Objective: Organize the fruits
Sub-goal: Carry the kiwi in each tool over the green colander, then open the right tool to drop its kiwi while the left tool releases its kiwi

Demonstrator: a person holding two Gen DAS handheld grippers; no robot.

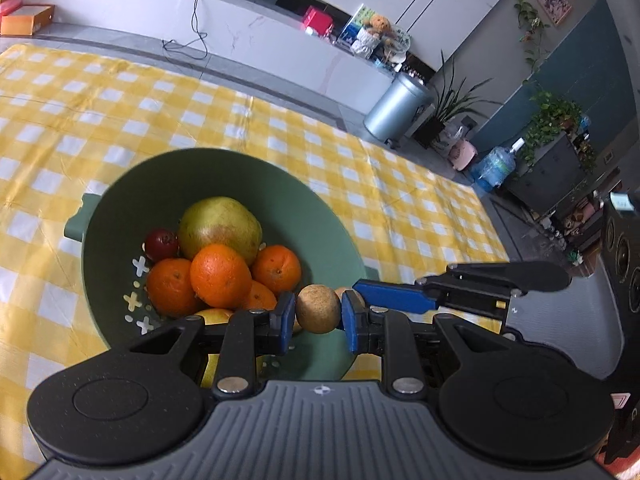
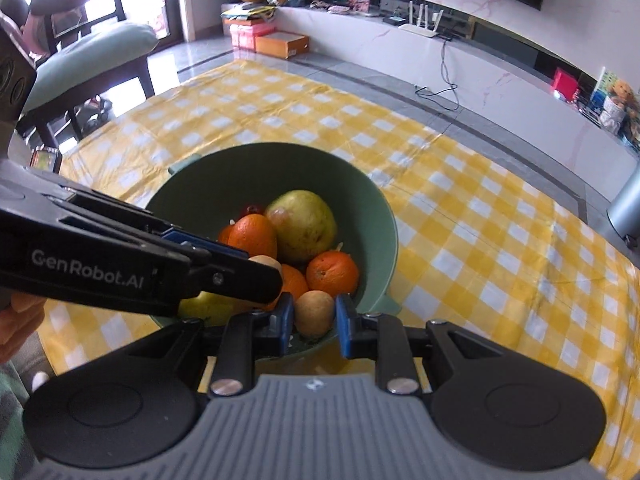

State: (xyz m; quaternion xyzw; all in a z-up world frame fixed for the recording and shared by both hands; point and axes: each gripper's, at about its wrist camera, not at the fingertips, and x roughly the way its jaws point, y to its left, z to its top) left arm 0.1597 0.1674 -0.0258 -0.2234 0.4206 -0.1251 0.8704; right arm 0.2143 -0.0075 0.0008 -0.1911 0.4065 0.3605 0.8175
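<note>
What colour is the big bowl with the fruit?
Green bowl, seen best from the right wrist.

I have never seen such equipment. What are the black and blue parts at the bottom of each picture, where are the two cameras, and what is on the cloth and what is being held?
There is no robot here. A person holds a two-finger tool, a gripper, in each hand, and each gripper carries a wide-angle camera that looks along its fingers. So one picture is seen from the left gripper, the other from the right gripper.

A yellow checked cloth covers the surface. On it stands a green bowl with holes in its wall. Inside lie several oranges, a large green-yellow fruit, perhaps a pear, and a small dark red fruit.

Each gripper is shut on a small brown round fruit, just above the near rim of the bowl. The long black tool that crosses each picture is the other gripper.
</note>
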